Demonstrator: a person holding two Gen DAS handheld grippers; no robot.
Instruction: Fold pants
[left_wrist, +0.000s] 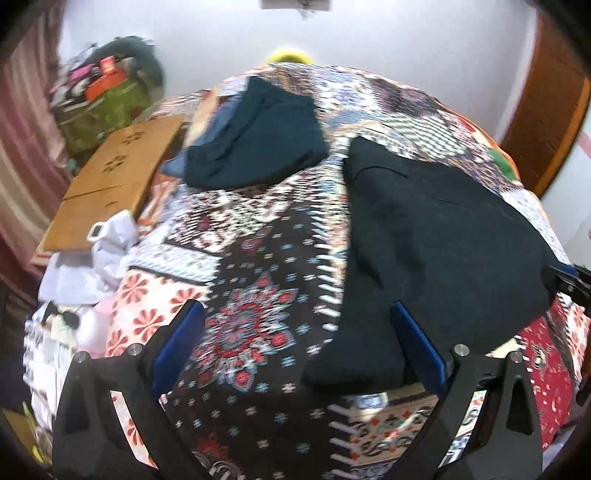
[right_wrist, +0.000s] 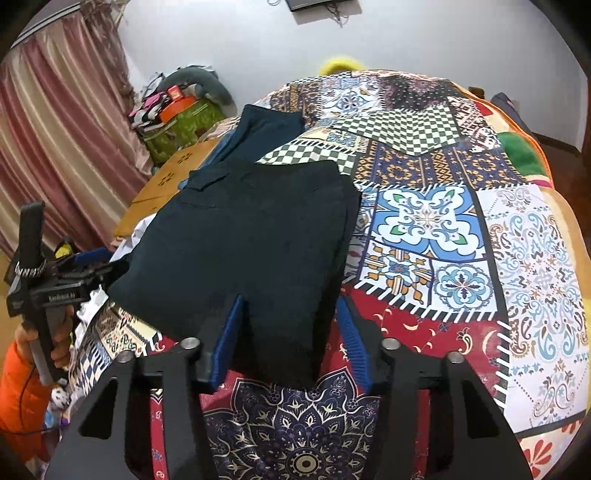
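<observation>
A: Where are the pants (right_wrist: 251, 236)?

B: Folded into a dark rectangle on the patchwork bedspread (right_wrist: 424, 221). A second dark folded garment (left_wrist: 258, 144) lies farther back, apart from them.

A: And the right gripper (right_wrist: 288, 306)?

B: Its blue pads (right_wrist: 229, 332) straddle the near edge of the pants, half open. I cannot tell whether they press on the cloth.

A: The left gripper (left_wrist: 295, 317)?

B: Wide open over the bedspread, holding nothing. Its right pad overlaps the pants' corner in the picture. From the right camera it shows at the left edge, held by a hand (right_wrist: 55, 343) in an orange sleeve (right_wrist: 18, 398).

A: Any containers?

B: A green patterned bag (right_wrist: 181, 125) by the curtain (right_wrist: 55, 140), heaped with an orange box (right_wrist: 177, 105) and clothes. A flat cardboard box (left_wrist: 114, 184) lies beside the bed.
</observation>
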